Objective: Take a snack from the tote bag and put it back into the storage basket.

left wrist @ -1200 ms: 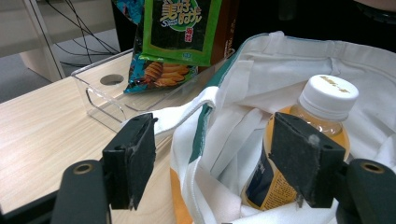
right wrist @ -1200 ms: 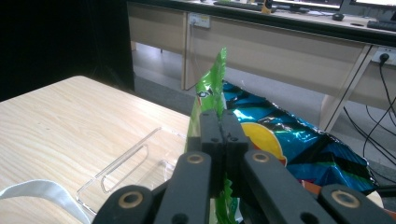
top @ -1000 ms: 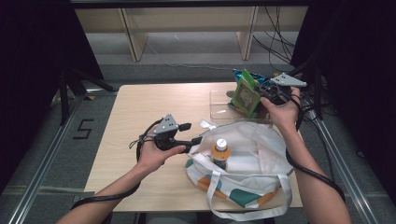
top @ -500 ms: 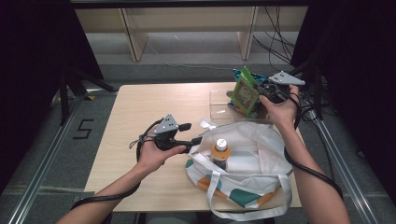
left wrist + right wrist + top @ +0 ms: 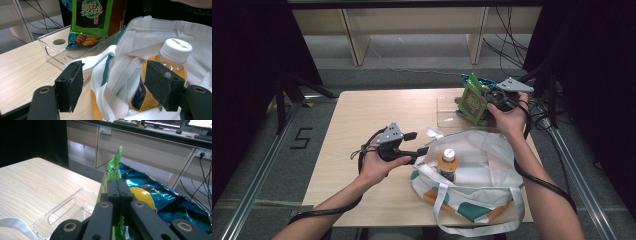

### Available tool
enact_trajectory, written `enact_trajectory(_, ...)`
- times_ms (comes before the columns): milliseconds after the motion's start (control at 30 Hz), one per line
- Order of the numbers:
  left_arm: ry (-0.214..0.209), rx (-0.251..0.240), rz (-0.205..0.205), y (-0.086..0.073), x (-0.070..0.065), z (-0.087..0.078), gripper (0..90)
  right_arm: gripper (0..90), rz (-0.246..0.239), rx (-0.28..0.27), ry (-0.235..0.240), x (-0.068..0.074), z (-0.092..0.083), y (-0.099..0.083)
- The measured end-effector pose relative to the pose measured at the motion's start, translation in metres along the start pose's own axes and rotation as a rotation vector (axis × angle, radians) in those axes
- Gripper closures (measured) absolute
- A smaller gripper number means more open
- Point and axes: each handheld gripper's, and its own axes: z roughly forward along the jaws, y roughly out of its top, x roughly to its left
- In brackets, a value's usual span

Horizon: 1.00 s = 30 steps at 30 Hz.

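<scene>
A: Where is the right tool?

B: At the far right corner of the table, jaws pressed together on the top edge of the green snack bag. The bag hangs upright over the clear plastic tray, its lower end down in the tray by the look of the left gripper view. A blue foil bag lies just behind it, toward the table's right edge.

A: And the left tool?

B: Jaws spread wide, gripping nothing. It sits level at the rim of the white tote bag, which lies open at the near right of the table. In its own view the bag's rim runs between the pads, with the orange drink bottle standing inside just behind the right-hand pad.

A: Room to move?

B: The whole left half of the table is bare wood. Between tray and tote the gap is narrow; the tote's near edge overhangs the table's front edge.
</scene>
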Motion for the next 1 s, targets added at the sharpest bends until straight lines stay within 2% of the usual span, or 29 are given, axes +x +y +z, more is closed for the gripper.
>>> enact_trajectory(33,0.0,0.0,0.0,0.0,0.0,0.0,30.5,90.0,-0.021,0.001,0.007,-0.002,0.0,0.0)
enact_trajectory(100,0.0,-0.001,-0.001,0.0,0.0,0.0,30.5,90.0,-0.001,0.009,0.0,0.001,0.001,-0.003)
enact_trajectory(167,0.0,-0.001,-0.002,0.0,0.0,0.0,30.5,90.0,-0.02,0.013,0.005,-0.001,0.001,-0.004)
enact_trajectory(233,-0.001,-0.001,-0.002,0.0,0.0,0.0,30.5,90.0,0.0,0.014,0.006,0.0,0.001,-0.006)
enact_trajectory(267,-0.001,0.001,-0.001,0.0,0.0,0.0,30.5,90.0,-0.017,0.016,0.003,-0.001,0.0,-0.006)
enact_trajectory(300,-0.008,-0.004,-0.001,0.0,0.0,0.001,30.4,90.0,0.001,0.027,0.008,0.0,-0.001,-0.007)
enact_trajectory(367,-0.008,-0.004,-0.002,-0.001,0.0,0.001,30.4,90.0,0.0,0.027,0.009,0.0,-0.001,-0.008)
enact_trajectory(400,-0.009,-0.004,-0.004,-0.001,0.0,0.001,30.4,90.0,-0.015,0.026,0.012,-0.002,-0.001,-0.008)
enact_trajectory(467,-0.003,0.001,-0.005,-0.001,0.0,0.001,30.4,90.0,0.003,0.03,-0.001,-0.001,-0.003,-0.009)
enact_trajectory(533,-0.002,0.002,-0.004,-0.001,0.0,0.001,30.4,90.0,0.001,0.038,0.006,-0.002,-0.004,-0.009)
enact_trajectory(567,-0.002,0.002,-0.003,-0.001,0.0,0.001,30.4,90.0,-0.026,0.036,0.015,-0.005,-0.004,-0.009)
enact_trajectory(733,-0.01,-0.003,-0.003,-0.001,0.0,0.001,30.4,90.0,-0.009,0.045,0.007,-0.003,-0.004,-0.01)
enact_trajectory(767,-0.01,-0.003,-0.002,-0.001,0.0,0.001,30.4,90.0,-0.02,0.041,0.005,-0.004,-0.004,-0.011)
enact_trajectory(800,-0.009,-0.003,-0.002,-0.001,0.0,0.001,30.4,90.0,0.006,0.047,0.002,-0.002,-0.005,-0.011)
enact_trajectory(867,-0.008,-0.004,-0.003,-0.001,0.0,0.001,30.4,90.0,-0.01,0.072,0.015,-0.005,-0.006,-0.012)
enact_trajectory(933,-0.01,-0.003,-0.003,-0.001,0.0,0.001,30.4,90.0,0.007,0.072,0.02,-0.004,-0.006,-0.014)
enact_trajectory(1000,-0.01,-0.003,-0.002,-0.001,0.0,0.001,30.3,90.0,0.011,0.069,0.002,-0.004,-0.007,-0.015)
